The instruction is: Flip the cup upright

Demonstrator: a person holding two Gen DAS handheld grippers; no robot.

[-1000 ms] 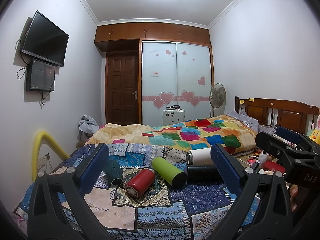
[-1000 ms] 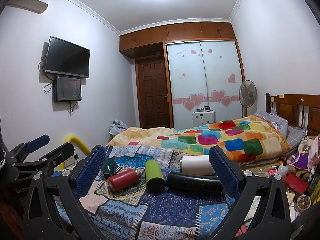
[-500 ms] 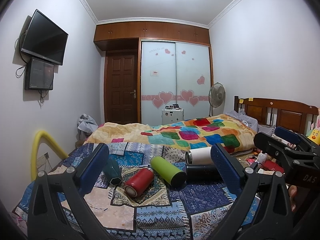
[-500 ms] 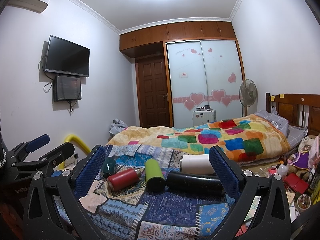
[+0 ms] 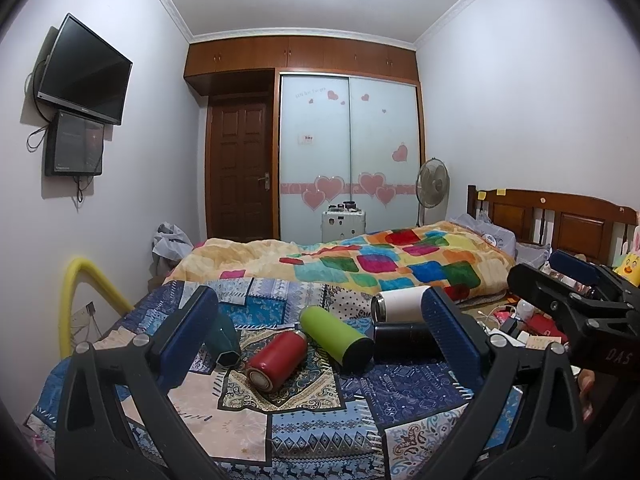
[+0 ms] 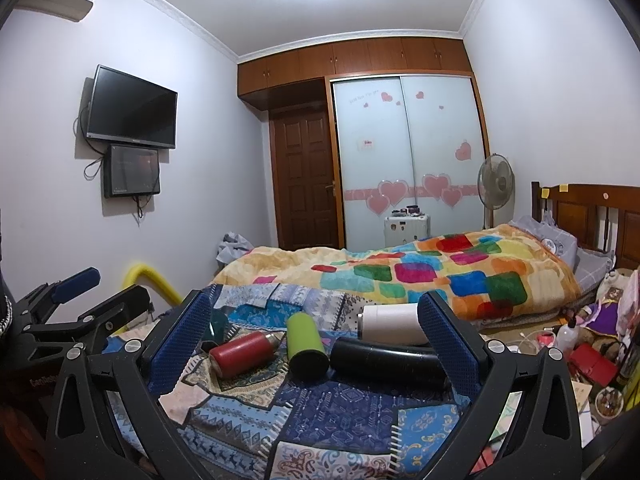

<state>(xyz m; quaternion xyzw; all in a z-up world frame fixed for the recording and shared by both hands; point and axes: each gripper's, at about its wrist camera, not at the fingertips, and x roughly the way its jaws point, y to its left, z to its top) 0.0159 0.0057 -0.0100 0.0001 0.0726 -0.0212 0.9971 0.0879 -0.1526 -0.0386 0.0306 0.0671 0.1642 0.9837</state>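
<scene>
Several cups lie on their sides on a patchwork cloth (image 5: 320, 412): a dark green faceted cup (image 5: 225, 340), a red flask (image 5: 276, 360), a lime green flask (image 5: 336, 334), a white flask (image 5: 398, 309) and a black flask (image 5: 404, 339). My left gripper (image 5: 320, 340) is open and empty, held short of them. In the right wrist view the red flask (image 6: 242, 354), lime flask (image 6: 306, 344), white flask (image 6: 392, 324) and black flask (image 6: 388, 364) lie ahead of my open, empty right gripper (image 6: 316, 340). The green cup (image 6: 218, 326) is partly hidden by the left finger.
A bed with a colourful quilt (image 5: 380, 264) lies behind the cloth. A yellow padded rail (image 5: 76, 300) stands at the left. Clutter covers the floor at the right (image 6: 588, 356). The right gripper shows at the right of the left wrist view (image 5: 568, 300).
Both grippers have stayed nearly still. The views shift only slightly. The cups have not moved.
</scene>
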